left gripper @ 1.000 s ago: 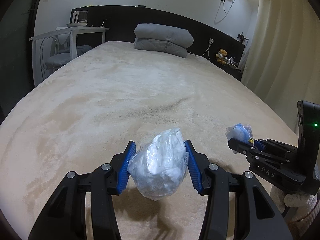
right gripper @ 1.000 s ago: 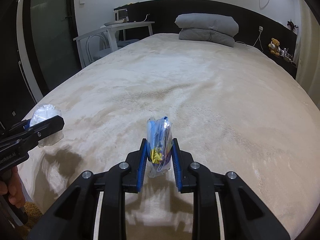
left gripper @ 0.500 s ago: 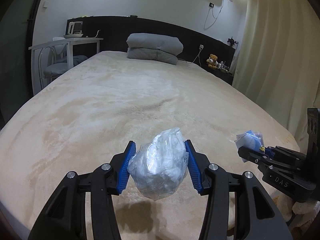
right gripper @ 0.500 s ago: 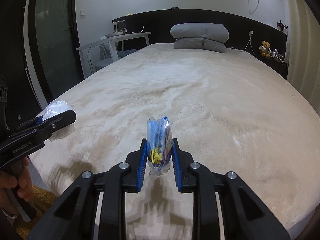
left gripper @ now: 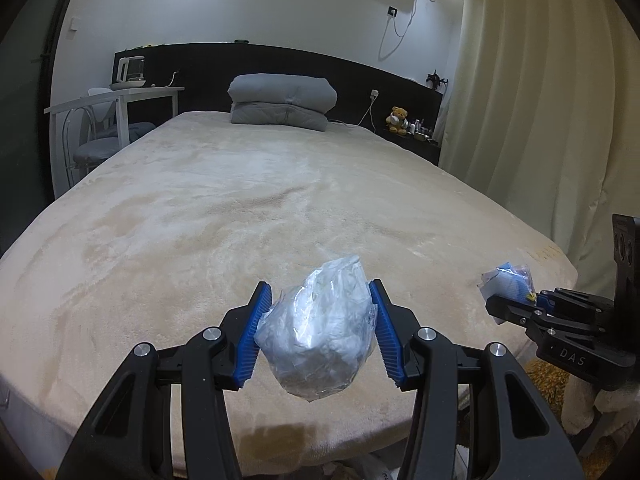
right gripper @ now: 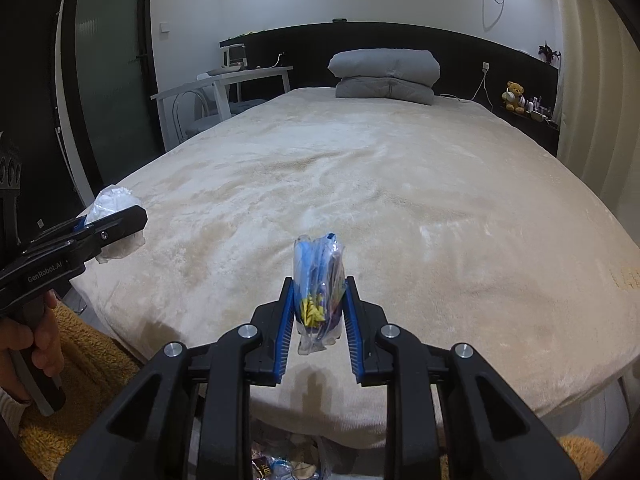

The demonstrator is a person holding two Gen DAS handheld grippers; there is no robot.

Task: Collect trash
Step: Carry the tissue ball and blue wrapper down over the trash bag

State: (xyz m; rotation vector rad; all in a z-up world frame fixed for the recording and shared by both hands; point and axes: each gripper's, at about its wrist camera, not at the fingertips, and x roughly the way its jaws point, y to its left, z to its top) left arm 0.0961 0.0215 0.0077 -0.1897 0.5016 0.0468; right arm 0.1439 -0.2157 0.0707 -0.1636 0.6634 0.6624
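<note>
Plainly, the bed (left gripper: 224, 216) is the biggest thing in view, its beige cover bare of trash as far as both cameras show, and both tongs are hanging over its near edge. Below that edge, at the bottom of the right wrist view, some wrappers (right gripper: 280, 468) are showing in what may be a bin, though too little of it is visible to be sure.

The left tongs (left gripper: 316, 332) are clamped on a crumpled clear bag (left gripper: 320, 328), which is bulging out above and below the blue pads (left gripper: 252, 340). Being slick and springy, it is the likelier piece to go wrong: if the squeeze is eased before the bag is over the bin, it could pop free and land on the bed or the floor. Part of it is also hanging under the pads, so it could catch on the bed edge on the way down.

The right tongs (right gripper: 318, 312) are closed on a small blue wrapper (right gripper: 318, 280) with yellow print, pinched near its middle. The grip is looking firm, but the piece is thin and light, so on release it may be clinging to a pad or drifting aside and missing the bin.

Both tongs are close together, so dropping at once risks a knock.
</note>
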